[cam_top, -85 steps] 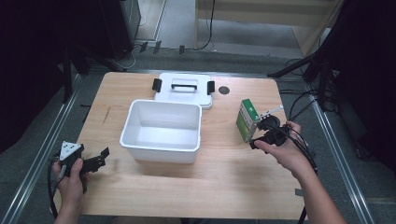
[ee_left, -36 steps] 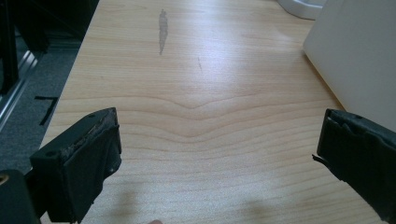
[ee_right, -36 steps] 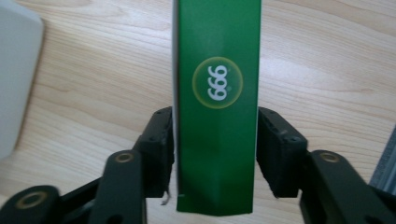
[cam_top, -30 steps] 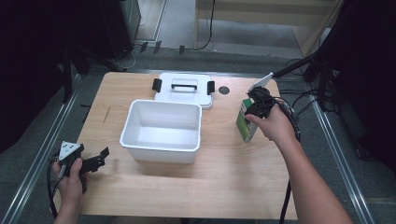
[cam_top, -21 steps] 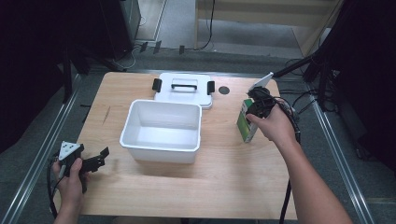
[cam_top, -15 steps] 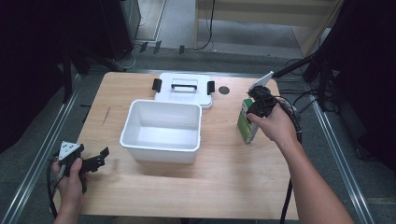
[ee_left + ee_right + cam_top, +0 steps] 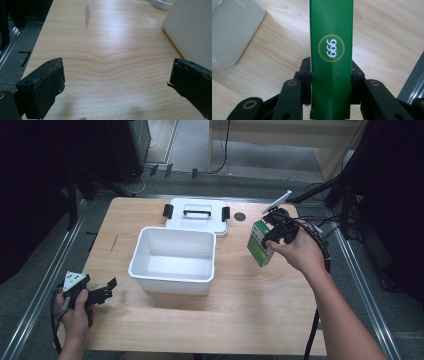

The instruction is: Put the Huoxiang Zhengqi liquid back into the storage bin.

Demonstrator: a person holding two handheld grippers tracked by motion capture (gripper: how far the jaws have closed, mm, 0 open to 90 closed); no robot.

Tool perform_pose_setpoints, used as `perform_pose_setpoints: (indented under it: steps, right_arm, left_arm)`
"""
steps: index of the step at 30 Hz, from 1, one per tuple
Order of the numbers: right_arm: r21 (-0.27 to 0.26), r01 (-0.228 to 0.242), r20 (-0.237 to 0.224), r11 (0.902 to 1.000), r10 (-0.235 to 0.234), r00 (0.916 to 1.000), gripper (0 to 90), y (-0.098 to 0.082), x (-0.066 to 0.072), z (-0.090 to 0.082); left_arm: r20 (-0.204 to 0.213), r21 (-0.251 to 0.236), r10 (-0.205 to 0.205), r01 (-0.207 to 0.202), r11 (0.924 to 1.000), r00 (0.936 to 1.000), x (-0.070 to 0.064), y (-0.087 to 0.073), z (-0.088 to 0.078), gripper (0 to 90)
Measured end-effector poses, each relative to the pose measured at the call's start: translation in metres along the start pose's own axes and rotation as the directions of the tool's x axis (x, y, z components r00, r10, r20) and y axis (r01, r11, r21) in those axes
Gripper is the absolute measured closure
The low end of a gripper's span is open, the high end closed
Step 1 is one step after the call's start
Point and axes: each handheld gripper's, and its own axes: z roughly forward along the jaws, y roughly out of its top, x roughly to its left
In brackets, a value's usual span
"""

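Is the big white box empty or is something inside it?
Empty. The white box has its lid off behind it, and the high view shows only its bare white bottom.

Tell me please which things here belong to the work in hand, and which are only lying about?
Belong to the work:
- green carton, clamped in the right gripper and tilted
- white plastic bin, open, probably where the carton goes

Lying about:
- white lid with black clips, behind the bin
- left gripper, open, idle at the table's near corner
- small dark disc beside the lid
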Motion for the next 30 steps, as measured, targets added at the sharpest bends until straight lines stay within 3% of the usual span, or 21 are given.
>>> perform_pose_setpoints:
  steps: [3, 6, 7, 9, 12, 14, 20, 21, 22, 23, 30]
  right_arm:
    - [-0.039, 0.127, 0.009, 0.9911, -0.127, 0.9919, 65.4, 0.0, 0.009, -0.008]
    - [-0.058, 0.161, -0.015, 0.9852, -0.162, 0.9866, 65.4, 0.0, 0.011, -0.013]
    - [-0.083, 0.194, -0.045, 0.9775, -0.198, 0.9792, 65.4, -0.001, 0.011, -0.019]
    - [-0.095, 0.207, -0.057, 0.9737, -0.213, 0.9753, 65.4, -0.001, 0.012, -0.022]
    - [-0.141, 0.305, -0.018, 0.9418, -0.311, 0.9504, 65.4, -0.002, 0.019, -0.031]
    - [-0.155, 0.342, -0.013, 0.927, -0.348, 0.9374, 65.4, -0.001, 0.022, -0.037]
    - [-0.186, 0.401, -0.064, 0.8967, -0.419, 0.9058, 65.4, 0.0, 0.03, -0.053]
    - [-0.189, 0.412, -0.071, 0.8911, -0.431, 0.8994, 65.4, 0.0, 0.032, -0.055]
    - [-0.192, 0.432, -0.084, 0.8815, -0.453, 0.8877, 65.3, 0.001, 0.035, -0.06]
    - [-0.192, 0.432, -0.084, 0.8815, -0.453, 0.8877, 65.3, 0.001, 0.035, -0.06]
    - [-0.197, 0.492, -0.12, 0.8482, -0.519, 0.8465, 65.4, 0.009, 0.048, -0.074]
  left_arm:
    - [0.0, 0.0, 0.0, 0.0, 1.0, 1.0, 0.0, 0.0, 0.0, 0.2]
    - [0.0, -0.002, 0.0, 0.0, 1.0, 1.0, 0.0, 0.0, 0.0, 0.2]
    - [0.001, -0.002, 0.0, 0.0, 1.0, 1.0, 0.0, 0.0, 0.0, 0.2]
    - [0.001, -0.004, -0.001, 0.001, 1.0, 1.0, 0.0, 0.0, 0.0, 0.2]
    - [0.001, -0.004, -0.001, 0.001, 1.0, 1.0, 0.0, 0.0, 0.0, 0.2]
    - [0.001, -0.005, -0.001, 0.001, 1.0, 1.0, 0.0, 0.0, 0.0, 0.2]
    - [-0.001, -0.003, -0.001, 0.001, 1.0, 1.0, 0.0, 0.0, 0.0, 0.2]
    - [-0.001, -0.003, 0.0, 0.0, 1.0, 1.0, 0.0, 0.0, 0.0, 0.3]
    - [-0.001, -0.003, 0.0, 0.0, 1.0, 1.0, 0.0, 0.0, 0.0, 0.2]
    - [-0.001, -0.003, 0.0, 0.0, 1.0, 1.0, 0.0, 0.0, 0.0, 0.2]
    - [-0.001, -0.002, 0.001, -0.001, 1.0, 1.0, 0.0, 0.0, 0.0, 0.2]
